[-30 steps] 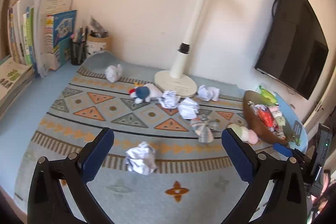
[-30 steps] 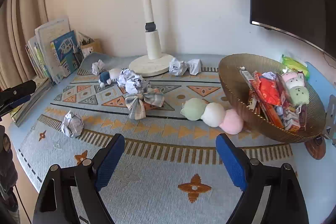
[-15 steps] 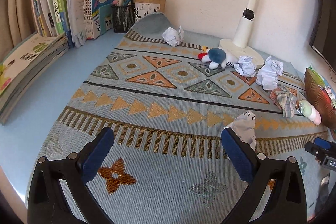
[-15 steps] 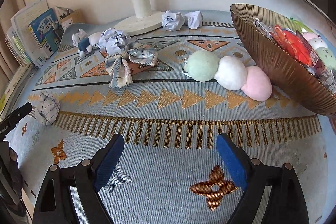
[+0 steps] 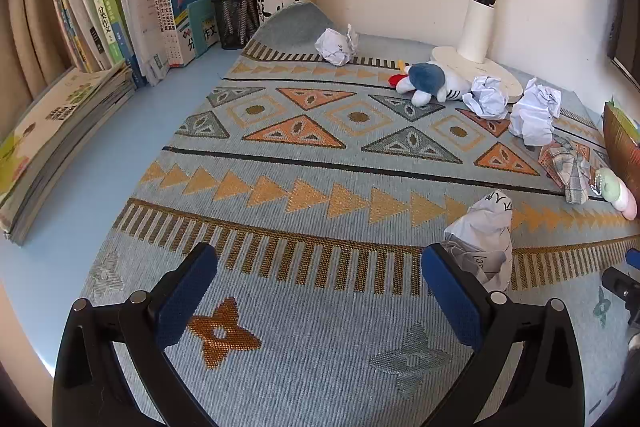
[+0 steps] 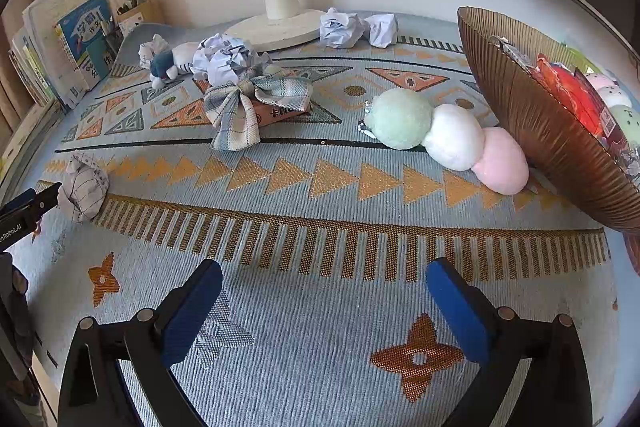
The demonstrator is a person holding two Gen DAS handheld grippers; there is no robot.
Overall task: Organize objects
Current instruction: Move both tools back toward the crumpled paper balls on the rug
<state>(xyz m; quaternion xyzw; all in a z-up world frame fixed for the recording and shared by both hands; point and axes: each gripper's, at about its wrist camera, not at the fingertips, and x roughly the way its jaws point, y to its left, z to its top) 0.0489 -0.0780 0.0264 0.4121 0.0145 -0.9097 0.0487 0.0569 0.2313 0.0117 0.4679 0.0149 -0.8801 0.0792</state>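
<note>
- My left gripper (image 5: 319,281) hangs over the patterned mat (image 5: 320,163), fingers spread wide and empty — a crumpled paper ball (image 5: 482,237) sits just outside its right finger.
- My right gripper (image 6: 324,297) is opening, nothing between its fingers.
- On the mat: the three-ball plush (image 6: 444,137) touches the brown bowl (image 6: 532,123); the plaid bow (image 6: 250,103) lies left of the plush.

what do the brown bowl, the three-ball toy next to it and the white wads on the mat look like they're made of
Brown bowl: fine ribs and a dull bronze sheen; likely ribbed plastic or metal, unclear which.
Three-ball toy: fuzzy matte pastel surface, so plush fabric with soft stuffing.
White wads, e.g. the nearest one: sharp creases and printed lines, so crumpled paper.
</note>
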